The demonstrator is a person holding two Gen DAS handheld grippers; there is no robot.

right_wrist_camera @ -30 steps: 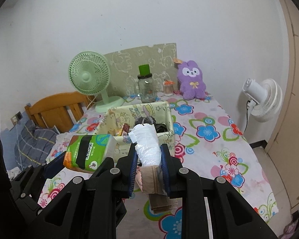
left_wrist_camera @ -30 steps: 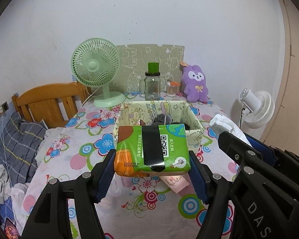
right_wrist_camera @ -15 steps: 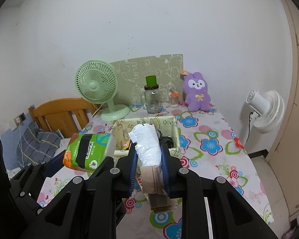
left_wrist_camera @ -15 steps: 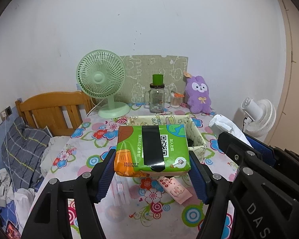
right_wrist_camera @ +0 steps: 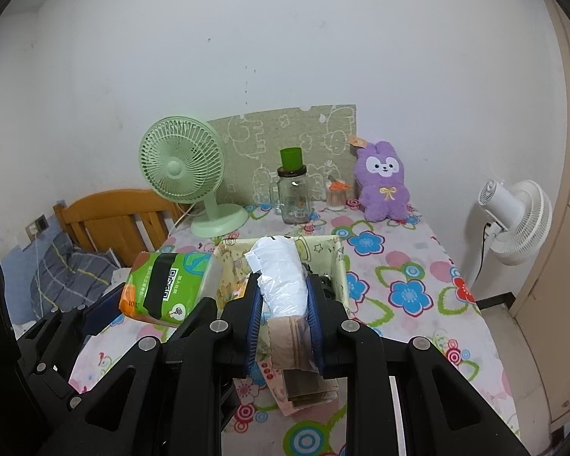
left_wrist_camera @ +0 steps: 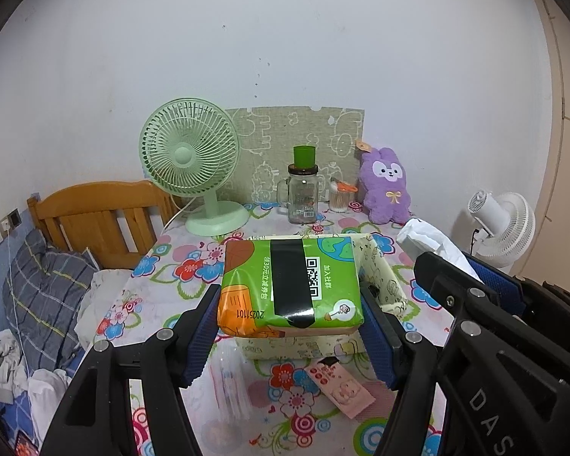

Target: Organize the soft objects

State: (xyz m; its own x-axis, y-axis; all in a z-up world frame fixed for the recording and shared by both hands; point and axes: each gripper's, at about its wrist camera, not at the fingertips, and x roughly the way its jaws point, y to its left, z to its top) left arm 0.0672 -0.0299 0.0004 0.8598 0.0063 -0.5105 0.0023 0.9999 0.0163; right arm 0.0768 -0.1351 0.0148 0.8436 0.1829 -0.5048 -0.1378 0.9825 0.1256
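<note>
My left gripper (left_wrist_camera: 290,304) is shut on a green and orange tissue pack (left_wrist_camera: 290,285), held in the air in front of a pale patterned fabric box (left_wrist_camera: 383,281) on the flowered table. In the right wrist view the same tissue pack (right_wrist_camera: 167,285) shows at the left. My right gripper (right_wrist_camera: 283,296) is shut on a white plastic-wrapped bundle (right_wrist_camera: 281,277) with a brown folded piece (right_wrist_camera: 290,342) hanging below it, above the near side of the fabric box (right_wrist_camera: 340,262). Dark items lie inside the box, mostly hidden.
At the back of the table stand a green fan (left_wrist_camera: 190,159), a glass jar with a green lid (left_wrist_camera: 303,193), a small cup (left_wrist_camera: 340,197) and a purple plush rabbit (left_wrist_camera: 385,186). A pink packet (left_wrist_camera: 342,383) lies on the near cloth. A wooden headboard (left_wrist_camera: 95,216) is left, a white fan (right_wrist_camera: 513,216) right.
Both grippers have risen and drawn back from the box with their loads still held, so the box and the back of the table now sit lower and farther away in both views.
</note>
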